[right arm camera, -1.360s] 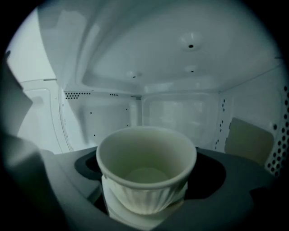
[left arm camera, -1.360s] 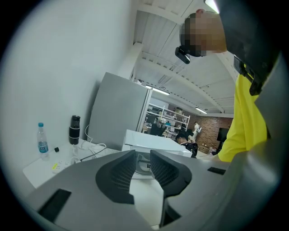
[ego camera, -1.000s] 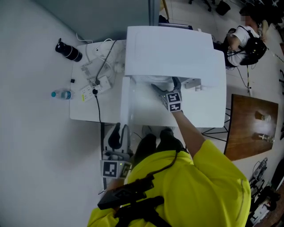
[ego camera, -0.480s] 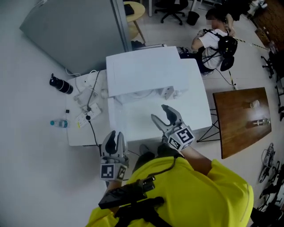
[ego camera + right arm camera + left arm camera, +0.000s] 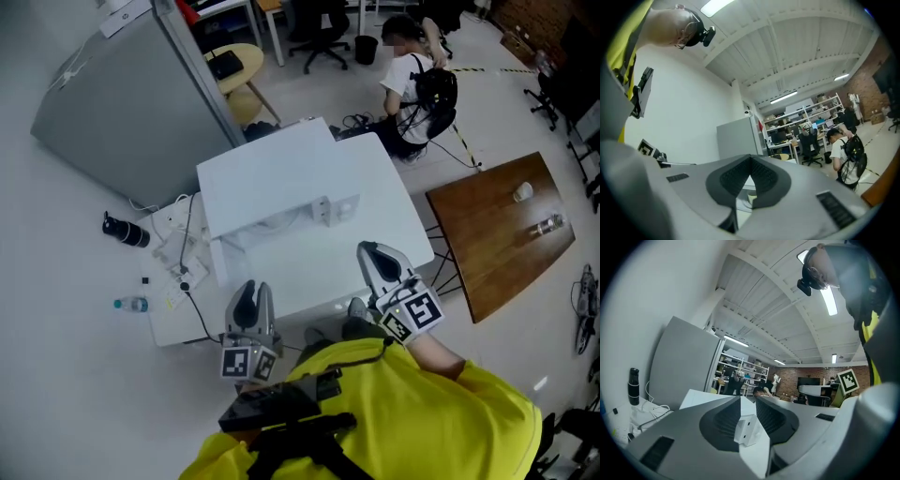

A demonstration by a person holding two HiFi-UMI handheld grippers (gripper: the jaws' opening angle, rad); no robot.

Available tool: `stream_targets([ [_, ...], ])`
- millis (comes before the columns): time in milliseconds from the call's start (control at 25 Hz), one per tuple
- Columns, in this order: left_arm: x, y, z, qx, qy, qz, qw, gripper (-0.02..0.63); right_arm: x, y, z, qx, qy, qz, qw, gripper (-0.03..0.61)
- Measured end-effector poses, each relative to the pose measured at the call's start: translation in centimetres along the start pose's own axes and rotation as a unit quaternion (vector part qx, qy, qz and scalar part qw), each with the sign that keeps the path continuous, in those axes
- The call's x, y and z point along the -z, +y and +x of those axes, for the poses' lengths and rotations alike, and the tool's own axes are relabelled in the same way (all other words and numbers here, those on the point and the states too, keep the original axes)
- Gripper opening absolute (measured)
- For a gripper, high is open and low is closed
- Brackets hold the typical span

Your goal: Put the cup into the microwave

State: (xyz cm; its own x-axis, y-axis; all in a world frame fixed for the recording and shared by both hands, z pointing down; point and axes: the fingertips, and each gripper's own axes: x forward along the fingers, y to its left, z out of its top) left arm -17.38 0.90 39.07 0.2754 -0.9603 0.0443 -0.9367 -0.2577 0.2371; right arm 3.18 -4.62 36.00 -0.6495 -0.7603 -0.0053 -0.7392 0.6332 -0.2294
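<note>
The white microwave (image 5: 281, 173) stands on a white table (image 5: 178, 323) just ahead of me. No cup shows in any view. My left gripper (image 5: 249, 292) hangs at the table's near edge, left of my body, shut with nothing in it. My right gripper (image 5: 373, 251) is raised over the near right corner of the white surface, outside the microwave, its jaws shut and empty. In the left gripper view the jaws (image 5: 741, 398) meet at their tips. The right gripper view shows its jaws (image 5: 750, 157) meeting the same way.
A black bottle (image 5: 125, 230), a power strip with cables (image 5: 178, 272) and a small water bottle (image 5: 131, 304) lie to the left. A grey partition (image 5: 122, 103) stands behind. A brown wooden table (image 5: 497, 234) is at the right; a seated person (image 5: 412, 84) is beyond.
My right gripper came back out of the microwave and rose toward me while its jaws went from open to shut. My left gripper lifted into view. The head view pulled up and back.
</note>
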Motion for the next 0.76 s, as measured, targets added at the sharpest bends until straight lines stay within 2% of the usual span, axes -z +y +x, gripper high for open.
stream_targets([
  [240, -1.1, -2.4, 2.0, 0.019, 0.001, -0.007, 0.9998, 0.095, -3.2, -2.0, -1.6, 0.01, -0.033, -0.015, 0.999, 0.004],
  [440, -1.1, -3.1, 2.3, 0.025, 0.008, -0.005, 0.9997, 0.097, -3.1, -2.8, -2.0, 0.014, -0.028, -0.003, 0.999, 0.005],
  [760, -0.7, -3.1, 3.2, 0.035, 0.012, -0.002, 0.9993, 0.097, -3.0, -2.0, -1.0, 0.005, -0.028, -0.026, 0.999, 0.005],
])
